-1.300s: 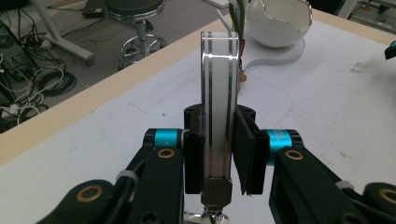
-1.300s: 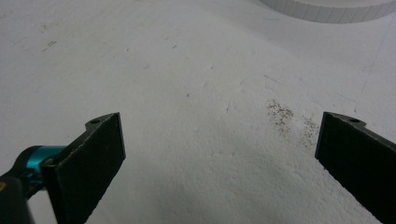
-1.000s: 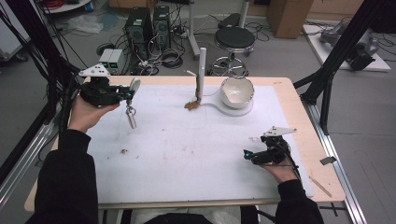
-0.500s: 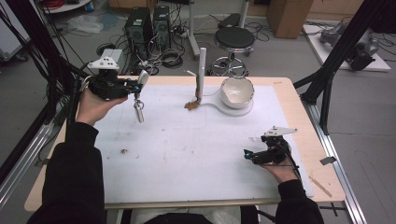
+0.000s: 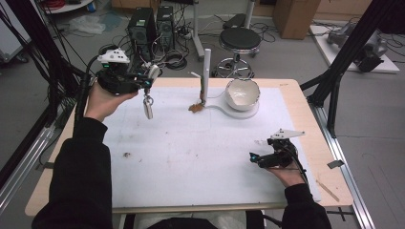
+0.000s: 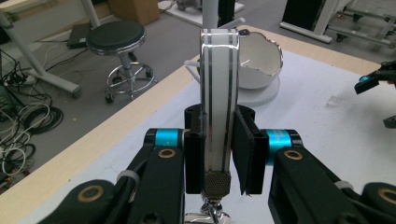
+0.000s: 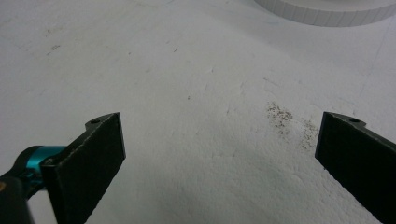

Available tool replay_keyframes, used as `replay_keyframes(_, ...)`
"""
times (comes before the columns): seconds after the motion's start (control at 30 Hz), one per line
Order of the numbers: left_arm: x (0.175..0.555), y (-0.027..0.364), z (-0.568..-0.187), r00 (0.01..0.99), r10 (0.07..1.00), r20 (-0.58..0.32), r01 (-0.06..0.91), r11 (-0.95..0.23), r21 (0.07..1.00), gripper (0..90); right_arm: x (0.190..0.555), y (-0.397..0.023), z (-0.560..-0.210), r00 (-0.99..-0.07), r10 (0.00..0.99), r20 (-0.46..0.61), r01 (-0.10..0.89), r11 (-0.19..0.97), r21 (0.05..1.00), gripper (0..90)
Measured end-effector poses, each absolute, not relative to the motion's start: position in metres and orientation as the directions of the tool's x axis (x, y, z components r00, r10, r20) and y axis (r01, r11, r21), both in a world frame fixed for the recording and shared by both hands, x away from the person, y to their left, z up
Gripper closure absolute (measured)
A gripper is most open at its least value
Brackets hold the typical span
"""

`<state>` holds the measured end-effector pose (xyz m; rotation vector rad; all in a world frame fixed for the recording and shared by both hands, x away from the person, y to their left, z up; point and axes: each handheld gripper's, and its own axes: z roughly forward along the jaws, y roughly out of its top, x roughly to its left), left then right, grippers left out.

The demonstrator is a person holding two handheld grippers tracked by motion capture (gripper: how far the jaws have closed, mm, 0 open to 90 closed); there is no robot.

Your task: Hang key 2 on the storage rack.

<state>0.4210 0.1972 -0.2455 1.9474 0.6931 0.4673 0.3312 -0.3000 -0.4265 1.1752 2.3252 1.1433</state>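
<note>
Fingers (image 6: 243, 149) of the left gripper (image 5: 143, 78) were clenched on a flat, glossy white-and-chrome metal bar (image 6: 219, 107), its long axis running straight ahead between them, a small metal fob (image 5: 148, 109) dangling below. Held above the desk's (image 5: 191, 157) far-left corner, it pointed toward the white ceramic bowl (image 5: 242, 94). Right gripper (image 5: 261, 158) fingers rested released, well apart.

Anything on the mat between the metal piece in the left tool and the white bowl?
Yes, roughly on that line: the upright white rod and a small brown clump at its foot stand between the metal piece, clamped in the left tool, and the white bowl. Otherwise the mat there looks bare.
</note>
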Motion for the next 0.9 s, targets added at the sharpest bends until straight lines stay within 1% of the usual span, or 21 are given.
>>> replay_keyframes(0.43, 0.436, 0.174, -0.24, 0.783, 0.622, 0.027, 0.273, -0.382, 0.883, 75.3, 0.331, -0.301, -0.426, -0.622, 0.777, 0.092, 0.543, 0.344, 0.766, 0.7)
replay_keyframes(0.73, 0.443, 0.151, -0.231, 0.807, 0.589, 0.041, 0.245, -0.398, 0.884, 75.2, 0.331, -0.301, -0.426, -0.623, 0.777, 0.092, 0.538, 0.339, 0.772, 0.7)
replay_keyframes(0.9, 0.449, 0.138, -0.226, 0.818, 0.573, 0.057, 0.238, -0.426, 0.873, 75.3, 0.331, -0.301, -0.425, -0.624, 0.775, 0.101, 0.538, 0.332, 0.775, 0.7)
